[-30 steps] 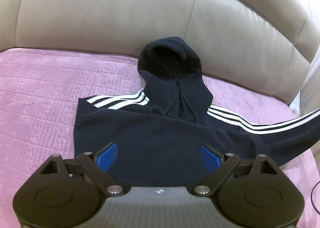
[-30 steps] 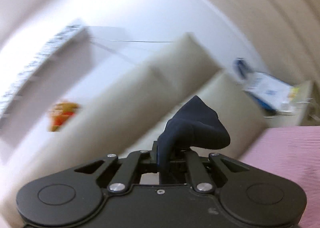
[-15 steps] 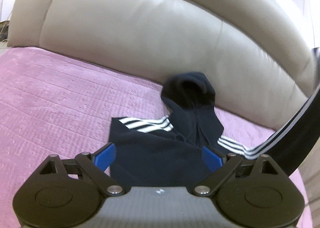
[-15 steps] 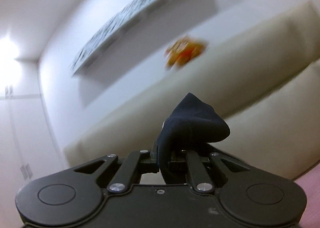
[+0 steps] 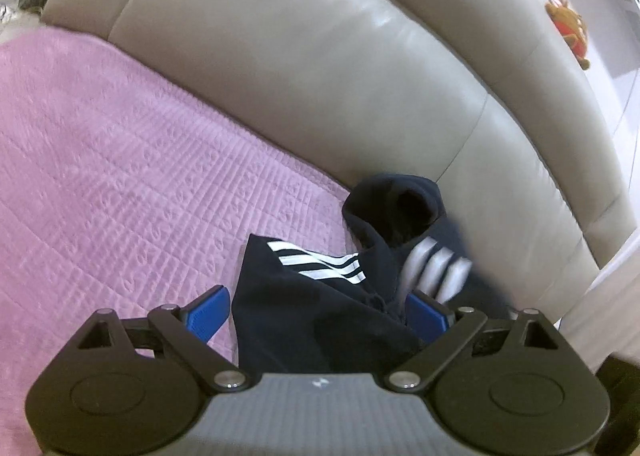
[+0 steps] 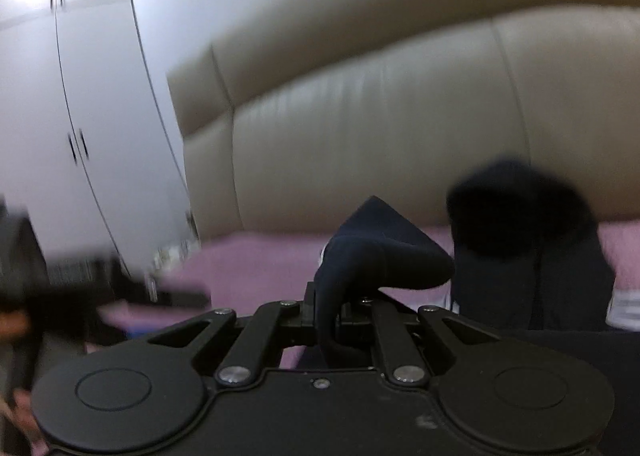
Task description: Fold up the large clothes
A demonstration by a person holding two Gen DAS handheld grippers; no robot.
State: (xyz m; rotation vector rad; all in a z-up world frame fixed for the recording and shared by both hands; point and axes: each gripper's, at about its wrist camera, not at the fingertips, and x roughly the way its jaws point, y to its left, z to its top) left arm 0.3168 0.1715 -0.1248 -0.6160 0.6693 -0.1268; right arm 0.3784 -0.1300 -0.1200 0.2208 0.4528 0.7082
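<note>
A dark navy hoodie (image 5: pixel 320 320) with white sleeve stripes lies on the pink quilted cover (image 5: pixel 120 192), its hood (image 5: pixel 396 208) against the sofa back. My left gripper (image 5: pixel 318 312) hovers over the hoodie's body, its blue pads wide apart with no cloth pinched. A striped sleeve (image 5: pixel 436 268) is blurred in the air at the right of the left wrist view. My right gripper (image 6: pixel 340 308) is shut on a bunched end of navy hoodie sleeve (image 6: pixel 384 252), which sticks up above the jaws. The hood (image 6: pixel 516 204) shows blurred to its right.
The beige leather sofa back (image 5: pixel 320 68) rises close behind the hoodie. An orange stuffed toy (image 5: pixel 568 28) sits on top of it. White cabinet doors (image 6: pixel 80 116) stand left of the sofa in the right wrist view. Bare pink cover stretches to the left.
My right gripper has swung fast from facing the wall down toward the sofa seat, carrying the sleeve over the hoodie. My left gripper has shifted and rolled, so the hoodie sits further right.
</note>
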